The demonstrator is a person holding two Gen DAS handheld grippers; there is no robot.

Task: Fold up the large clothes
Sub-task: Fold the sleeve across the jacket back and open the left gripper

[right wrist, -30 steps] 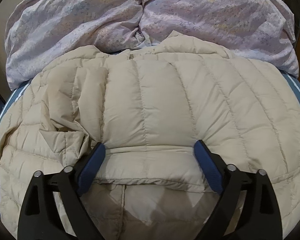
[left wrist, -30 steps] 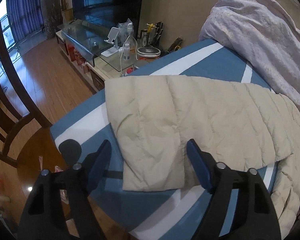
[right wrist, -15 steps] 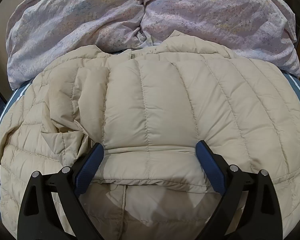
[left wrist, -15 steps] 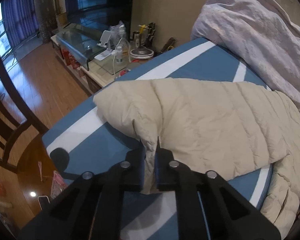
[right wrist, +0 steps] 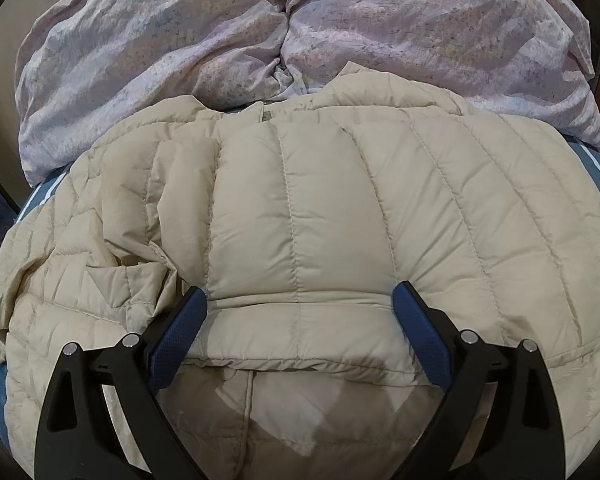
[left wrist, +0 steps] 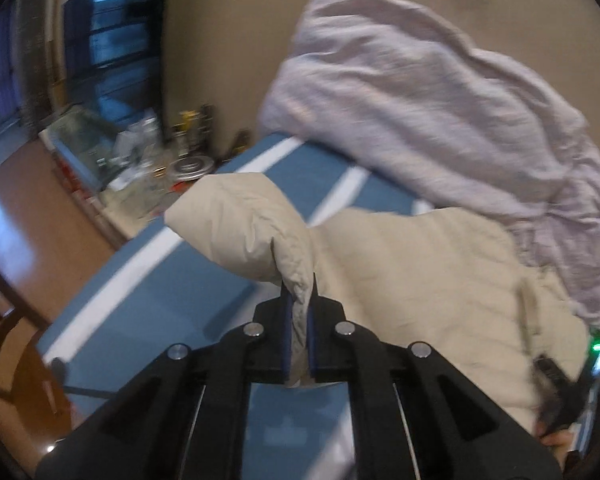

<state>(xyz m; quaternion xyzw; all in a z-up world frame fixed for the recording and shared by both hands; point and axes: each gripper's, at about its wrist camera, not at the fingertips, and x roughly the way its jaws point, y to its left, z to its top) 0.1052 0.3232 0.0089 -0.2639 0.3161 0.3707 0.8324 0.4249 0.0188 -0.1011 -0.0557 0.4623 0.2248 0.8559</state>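
Left claw [left wrist: 299,312] pinching puffy quilted jacket [left wrist: 400,280]

Surface: I see a bed [left wrist: 172,292] with a blue cover and white stripes.
On it, centre: beige quilted down jacket [right wrist: 320,216], spread across the cover, one end lifted off it in my left view.
On it, 12 o'clock: lilac floral duvet [right wrist: 228,36], bunched, its edge touching the jacket's collar.
Bare cover: 9 o'clock in my left view.

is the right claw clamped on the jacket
No, the right claw stands wide open, its blue pads either side of a folded sleeve cuff on the beige down jacket.
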